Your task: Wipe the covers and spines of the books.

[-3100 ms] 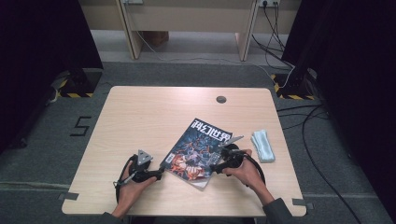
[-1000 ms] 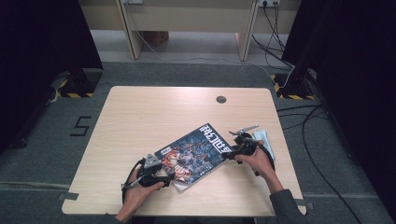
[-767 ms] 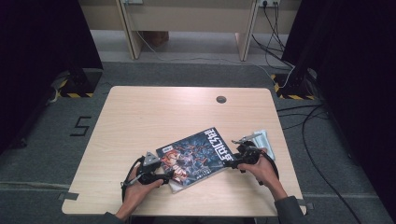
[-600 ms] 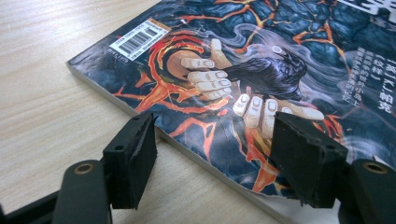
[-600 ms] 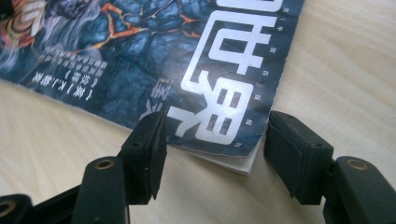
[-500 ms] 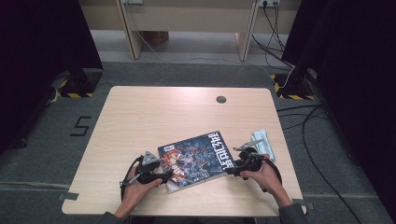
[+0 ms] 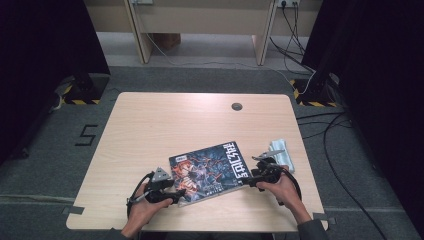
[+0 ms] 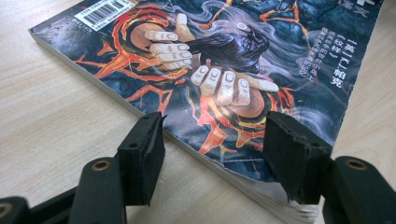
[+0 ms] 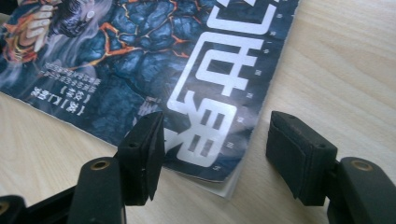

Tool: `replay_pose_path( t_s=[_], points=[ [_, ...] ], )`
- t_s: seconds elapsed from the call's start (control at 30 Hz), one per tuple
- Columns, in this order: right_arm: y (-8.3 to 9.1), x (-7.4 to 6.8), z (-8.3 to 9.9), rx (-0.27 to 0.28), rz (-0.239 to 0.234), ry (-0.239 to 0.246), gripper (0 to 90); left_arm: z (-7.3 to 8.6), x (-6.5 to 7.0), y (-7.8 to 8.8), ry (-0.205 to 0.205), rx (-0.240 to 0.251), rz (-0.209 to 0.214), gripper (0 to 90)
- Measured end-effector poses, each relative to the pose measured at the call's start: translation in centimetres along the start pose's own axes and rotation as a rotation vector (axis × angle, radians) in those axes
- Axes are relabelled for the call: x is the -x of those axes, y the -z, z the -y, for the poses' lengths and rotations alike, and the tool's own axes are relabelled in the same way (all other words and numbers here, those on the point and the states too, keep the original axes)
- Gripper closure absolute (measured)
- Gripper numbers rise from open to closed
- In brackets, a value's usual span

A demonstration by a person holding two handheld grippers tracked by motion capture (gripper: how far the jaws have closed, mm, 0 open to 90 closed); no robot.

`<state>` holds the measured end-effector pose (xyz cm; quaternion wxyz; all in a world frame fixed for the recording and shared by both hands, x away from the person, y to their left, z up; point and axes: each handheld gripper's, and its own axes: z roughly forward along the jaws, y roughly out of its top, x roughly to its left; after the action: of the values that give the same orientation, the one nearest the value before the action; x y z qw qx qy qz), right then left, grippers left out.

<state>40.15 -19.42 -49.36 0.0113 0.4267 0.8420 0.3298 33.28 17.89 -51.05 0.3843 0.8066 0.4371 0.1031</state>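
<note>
Glossy and dark-covered, the magazine (image 7: pixel 210 170) lay flat on the table (image 7: pixel 150 130) near the person's edge, its long side now running almost level across the high view; three seconds earlier it had sat steeply tilted, and it had swung round bit by bit since. The left tongs (image 7: pixel 175 194) stood at its near left corner and the right tongs (image 7: pixel 250 181) at its right-hand corner. In the left gripper view the jaws straddled the corner, parted, with neither pad plainly pressing the cover; they had just been closing, corner between them. In the right gripper view the jaws had just been opening, and the magazine's corner lay between them ungripped. A folded pale cloth (image 7: pixel 280 152) lay just beyond the right hand. I judged the squaring-up nearly finished, with perhaps a slight nudge left.
</note>
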Motion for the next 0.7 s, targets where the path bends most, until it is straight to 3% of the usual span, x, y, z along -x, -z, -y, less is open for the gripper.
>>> replay_pose_path(
  t_s=[0.17,0.27,0.47,0.6,0.7],
  points=[
    [-0.1,-0.5,-0.1,-0.024,-0.005,0.015,35.7,-0.3,-0.5,-0.2,-0.01,0.003,0.006,39.6],
    [0.3,-0.9,0.1,-0.076,-0.017,0.034,35.2,-0.6,-1.2,-0.5,-0.002,0.018,0.002,41.5],
    [0.7,-1.9,0.5,-0.138,-0.035,0.08,36.4,-1.1,-1.9,-1.2,0.036,0.05,-0.06,38.1],
    [0.7,-1.8,0.5,-0.091,-0.033,0.037,37.9,-1.2,-1.7,-1.1,0.039,0.04,-0.071,37.1],
    [0.5,-1.6,0.3,-0.04,-0.019,0.02,38.2,-0.8,-1.0,-0.7,0.033,0.022,-0.042,37.5]
  ],
)
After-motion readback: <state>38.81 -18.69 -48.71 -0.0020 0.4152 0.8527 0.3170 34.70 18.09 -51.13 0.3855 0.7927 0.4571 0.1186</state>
